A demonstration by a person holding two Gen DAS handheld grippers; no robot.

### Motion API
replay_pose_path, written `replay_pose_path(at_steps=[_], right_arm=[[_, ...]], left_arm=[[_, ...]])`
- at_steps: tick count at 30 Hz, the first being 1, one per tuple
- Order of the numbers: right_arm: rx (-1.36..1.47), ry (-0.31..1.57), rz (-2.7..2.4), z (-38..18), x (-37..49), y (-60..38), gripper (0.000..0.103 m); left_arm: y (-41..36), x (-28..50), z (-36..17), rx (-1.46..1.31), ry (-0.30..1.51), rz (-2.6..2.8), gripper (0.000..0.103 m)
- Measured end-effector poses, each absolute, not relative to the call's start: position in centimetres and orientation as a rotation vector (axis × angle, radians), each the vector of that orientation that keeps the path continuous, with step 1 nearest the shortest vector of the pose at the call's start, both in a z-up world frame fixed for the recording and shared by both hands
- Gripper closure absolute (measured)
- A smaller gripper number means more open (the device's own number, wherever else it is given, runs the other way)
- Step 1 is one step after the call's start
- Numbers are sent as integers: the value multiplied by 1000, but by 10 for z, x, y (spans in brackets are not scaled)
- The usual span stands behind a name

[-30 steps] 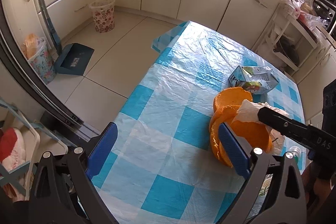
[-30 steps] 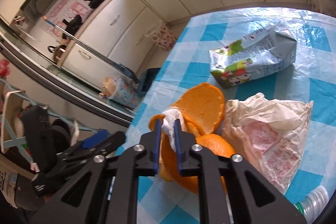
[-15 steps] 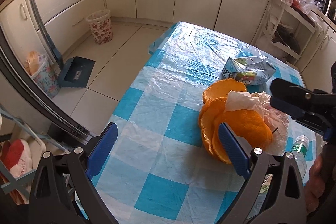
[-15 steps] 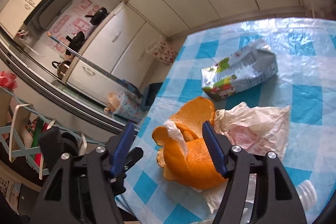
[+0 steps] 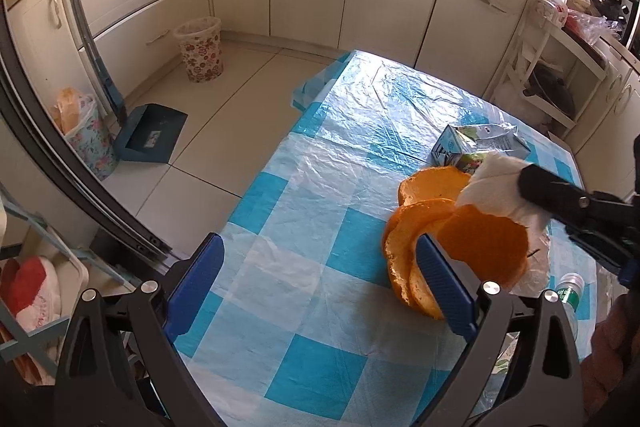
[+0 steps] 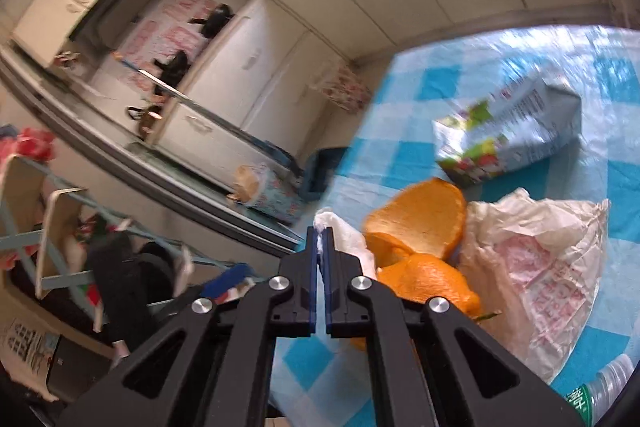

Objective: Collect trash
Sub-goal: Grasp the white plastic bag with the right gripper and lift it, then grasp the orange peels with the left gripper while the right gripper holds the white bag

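A crumpled white tissue [image 5: 494, 189] [image 6: 344, 237] hangs just above the orange peels [image 5: 452, 239] [image 6: 420, 235], pinched in my right gripper [image 6: 319, 239] [image 5: 524, 179], which is shut on it. The peels lie on the blue-checked tablecloth [image 5: 312, 219]. Behind them a flattened juice carton [image 5: 476, 147] [image 6: 508, 131] lies on its side. A crinkled plastic bag [image 6: 540, 267] sits right of the peels. My left gripper [image 5: 320, 283] hovers open over the near table edge, its right finger [image 5: 444, 287] in front of the peels, nothing between its fingers.
A plastic bottle [image 5: 568, 291] [image 6: 600, 391] lies at the table's near right corner. On the floor stand a flowered waste bin [image 5: 200, 49], a blue dustpan [image 5: 150, 133] and a second flowered bin [image 5: 86, 135] with a bag. Cabinets line the walls; a rack [image 5: 548, 79] stands far right.
My right gripper opened wide over the peels half a second ago, then shut again on the tissue and lifted it slightly. The left gripper stayed open, nearly still.
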State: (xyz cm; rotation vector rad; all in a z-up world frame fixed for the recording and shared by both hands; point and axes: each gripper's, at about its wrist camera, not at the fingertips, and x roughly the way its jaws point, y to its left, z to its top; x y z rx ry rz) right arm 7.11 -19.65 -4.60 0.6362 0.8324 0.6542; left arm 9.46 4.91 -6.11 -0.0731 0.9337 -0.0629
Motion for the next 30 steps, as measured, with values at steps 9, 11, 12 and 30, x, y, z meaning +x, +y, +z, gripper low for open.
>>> replay_pose_path(at_steps=[9,11,12,30], right_arm=[[779,715,798,-25,59,-218,100],[643,712,729,-12,52,-216,100],[629,712,725,-11,51,-218,100],[779,674,607,-26,37,-279,97]], left_arm=[[49,93,-59,-71,919,-49,10],[50,93,-60,-81,927,-52,10],[49,93,-61,-83,929,-54,10],[-28,72,-59,174,832,-286,10]])
